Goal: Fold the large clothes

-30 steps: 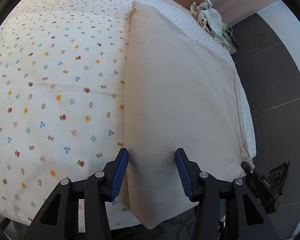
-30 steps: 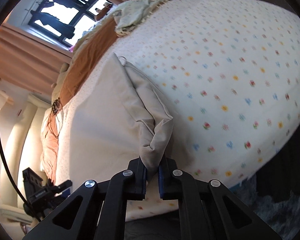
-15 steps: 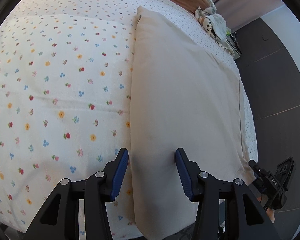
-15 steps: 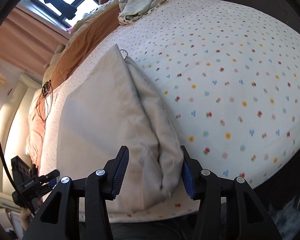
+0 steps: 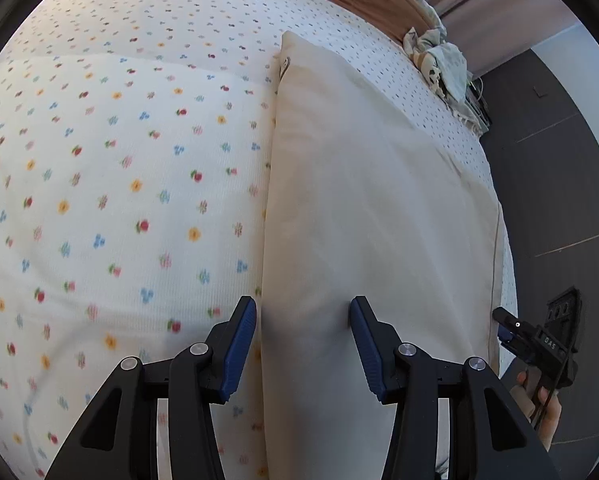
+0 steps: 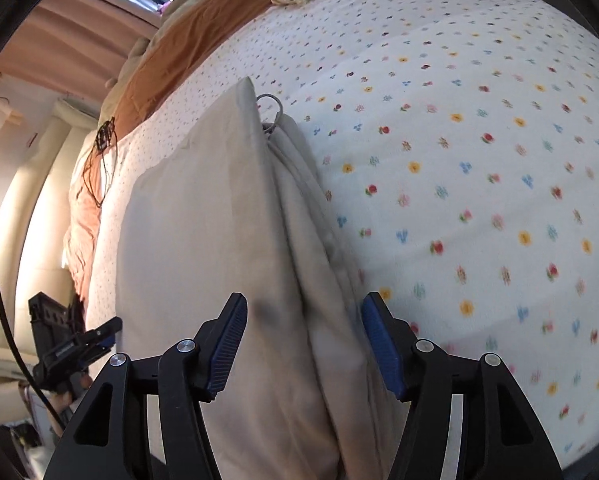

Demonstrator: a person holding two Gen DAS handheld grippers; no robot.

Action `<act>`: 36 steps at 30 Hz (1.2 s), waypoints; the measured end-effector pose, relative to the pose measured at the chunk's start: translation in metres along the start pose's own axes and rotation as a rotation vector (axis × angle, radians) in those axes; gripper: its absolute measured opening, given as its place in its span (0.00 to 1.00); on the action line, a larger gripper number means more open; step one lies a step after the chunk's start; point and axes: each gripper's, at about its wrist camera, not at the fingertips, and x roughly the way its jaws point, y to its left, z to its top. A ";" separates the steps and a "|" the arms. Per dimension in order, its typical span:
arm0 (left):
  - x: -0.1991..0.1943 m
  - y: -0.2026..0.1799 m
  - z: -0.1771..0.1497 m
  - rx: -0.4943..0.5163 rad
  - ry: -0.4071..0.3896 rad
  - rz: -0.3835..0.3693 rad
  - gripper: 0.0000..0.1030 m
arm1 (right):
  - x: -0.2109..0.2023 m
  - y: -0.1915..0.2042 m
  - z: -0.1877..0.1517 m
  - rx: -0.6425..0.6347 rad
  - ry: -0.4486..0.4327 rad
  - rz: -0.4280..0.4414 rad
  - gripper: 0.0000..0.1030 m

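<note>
Cream cloth (image 5: 371, 208), folded into a long strip on the flowered bed (image 5: 111, 184), lies just below both tools. Right tool (image 6: 303, 344) is opening, pads off the fold edge; left tool (image 5: 302, 340) half-wide, empty. Before the next fold, press layers flat and square the corners w/ edges aligned.

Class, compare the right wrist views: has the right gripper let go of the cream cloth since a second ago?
Yes. The right gripper, earlier pinched on a bunched corner, is now opening; the cream cloth lies flat on the floral bedspread, between the pads, unpinched.
</note>
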 end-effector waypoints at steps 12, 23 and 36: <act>0.024 0.002 0.050 -0.005 -0.010 0.015 0.49 | 0.057 -0.011 0.057 0.070 0.134 0.247 0.59; 0.043 -0.003 0.085 -0.030 -0.005 0.022 0.41 | 0.082 0.022 0.067 0.005 0.169 0.226 0.34; -0.018 -0.047 0.071 0.068 -0.141 0.006 0.14 | 0.002 0.062 0.047 -0.077 -0.019 0.203 0.13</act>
